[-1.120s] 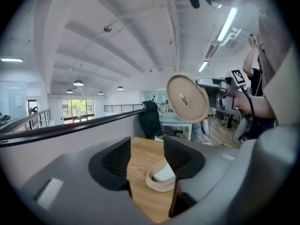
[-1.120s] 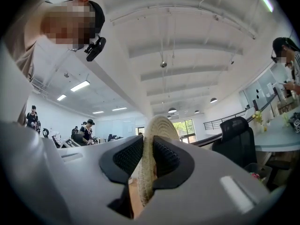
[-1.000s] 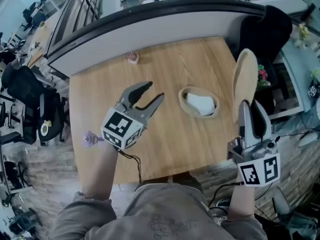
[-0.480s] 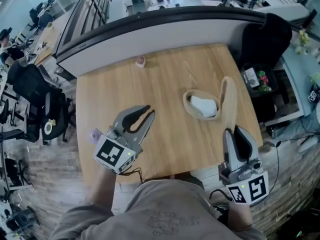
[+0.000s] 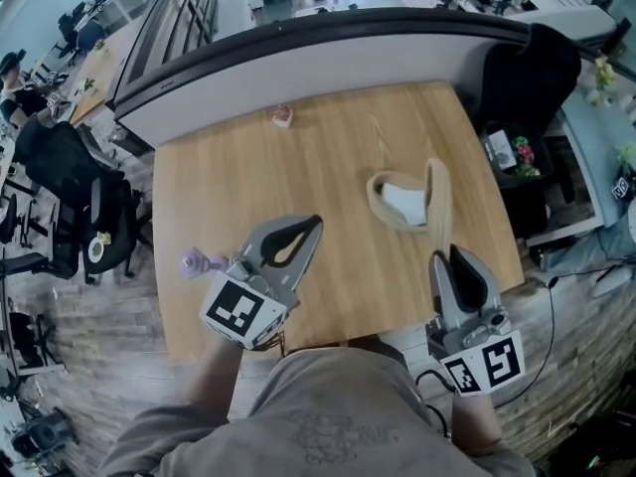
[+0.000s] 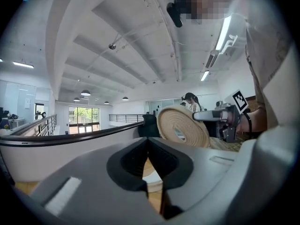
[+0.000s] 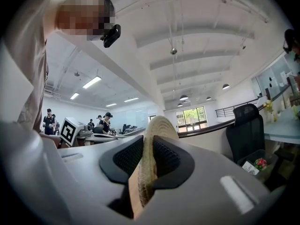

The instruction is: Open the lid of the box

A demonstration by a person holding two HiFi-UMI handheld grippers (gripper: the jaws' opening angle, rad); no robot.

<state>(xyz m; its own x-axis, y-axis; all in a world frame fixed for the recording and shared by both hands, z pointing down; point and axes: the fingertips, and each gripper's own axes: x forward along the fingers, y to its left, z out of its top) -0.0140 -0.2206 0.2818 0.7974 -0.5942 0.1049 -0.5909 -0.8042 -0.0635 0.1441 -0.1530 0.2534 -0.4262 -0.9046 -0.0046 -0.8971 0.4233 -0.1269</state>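
Pulling back from the box (image 5: 380,195), my left tongs (image 5: 310,227) are just closing together, empty, while my right tongs (image 5: 444,258) are clamping the lid (image 5: 437,202) on edge beside it.

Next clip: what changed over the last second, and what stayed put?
The right hand-held gripper, shut on the lid, drew back toward the person, bringing the lid on edge close beside the right side of the box. The left hand-held gripper has just closed its jaws on nothing. The open box stayed in place on the table.
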